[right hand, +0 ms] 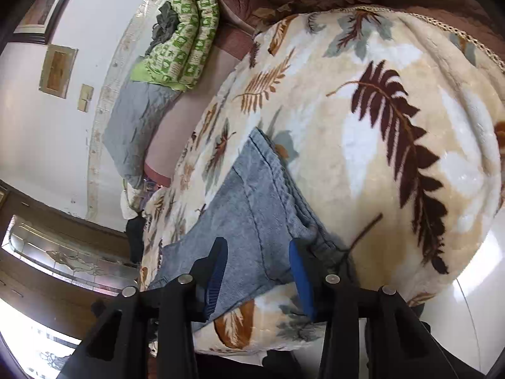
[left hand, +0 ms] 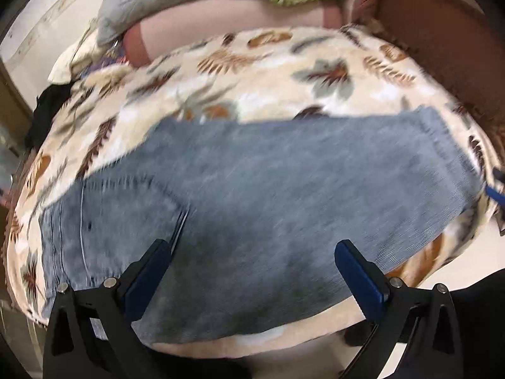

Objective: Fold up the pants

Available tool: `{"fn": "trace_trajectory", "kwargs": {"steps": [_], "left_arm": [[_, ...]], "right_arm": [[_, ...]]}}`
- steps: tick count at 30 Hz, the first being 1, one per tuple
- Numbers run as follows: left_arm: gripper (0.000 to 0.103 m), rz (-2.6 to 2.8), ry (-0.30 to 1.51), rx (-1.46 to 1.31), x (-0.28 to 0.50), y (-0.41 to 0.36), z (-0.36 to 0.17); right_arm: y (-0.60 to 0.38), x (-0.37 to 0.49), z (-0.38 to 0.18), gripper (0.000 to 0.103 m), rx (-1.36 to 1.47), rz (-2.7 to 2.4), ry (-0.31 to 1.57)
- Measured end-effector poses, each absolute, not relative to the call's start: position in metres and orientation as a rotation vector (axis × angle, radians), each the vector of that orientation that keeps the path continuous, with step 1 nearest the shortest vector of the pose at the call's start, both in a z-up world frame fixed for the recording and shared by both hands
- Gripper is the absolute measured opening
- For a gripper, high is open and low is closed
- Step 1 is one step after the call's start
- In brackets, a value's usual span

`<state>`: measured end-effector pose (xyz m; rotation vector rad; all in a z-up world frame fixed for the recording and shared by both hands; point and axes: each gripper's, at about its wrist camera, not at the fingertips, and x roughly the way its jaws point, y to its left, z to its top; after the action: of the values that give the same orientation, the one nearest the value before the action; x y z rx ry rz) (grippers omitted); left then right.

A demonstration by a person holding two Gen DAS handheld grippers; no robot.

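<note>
Grey-blue jeans (left hand: 258, 208) lie flat across the leaf-print blanket (left hand: 252, 72), waist at the left, leg ends at the right. My left gripper (left hand: 252, 249) is open and empty, its jaws spread wide above the middle of the jeans near the front edge. My right gripper (right hand: 258, 252) is open, with its jaws either side of the leg ends of the jeans (right hand: 252, 208) by the hem. The right gripper's blue tip (left hand: 495, 186) shows at the far right of the left wrist view.
The blanket (right hand: 378, 126) covers a bed. A green patterned quilt (right hand: 186, 38), a grey pillow (right hand: 135, 126) and a pink bolster (left hand: 221, 28) lie at the head. A brown headboard (left hand: 442, 38) stands at the right; dark clothing (left hand: 47, 110) hangs at the left edge.
</note>
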<state>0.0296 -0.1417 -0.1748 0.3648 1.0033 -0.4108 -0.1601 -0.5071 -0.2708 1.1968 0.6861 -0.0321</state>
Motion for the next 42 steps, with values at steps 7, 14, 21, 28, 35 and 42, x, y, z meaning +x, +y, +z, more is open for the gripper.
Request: {"fn": "trace_trajectory", "kwargs": {"steps": [7,14,21,28,35,42], "left_arm": [[0.103,-0.441,0.964,0.394,0.035,-0.179,-0.162],[0.103,-0.47,0.98,0.408,0.037,-0.212,-0.163],[0.103,-0.504,1.009,0.421,0.041,-0.248,-0.174],[0.103,-0.504,1.047,0.498,0.044,-0.279,-0.205],[0.103,-0.499,1.064,0.535,0.044,-0.292,-0.231],[0.103,-0.468,0.988,0.482,0.042,-0.237,-0.199]], "right_arm": [[-0.499,-0.159,-0.287,0.048,1.272,0.004,0.73],[-0.531,-0.159,-0.28,0.048,1.311,-0.075,0.624],[-0.554,-0.122,-0.297,0.048,1.323,-0.043,0.77],[-0.56,-0.116,-0.307,0.053,1.325,-0.009,0.802],[-0.551,-0.123,-0.267,0.053,1.149,-0.017,0.644],[-0.499,-0.088,-0.233,0.053,0.925,0.053,0.658]]}}
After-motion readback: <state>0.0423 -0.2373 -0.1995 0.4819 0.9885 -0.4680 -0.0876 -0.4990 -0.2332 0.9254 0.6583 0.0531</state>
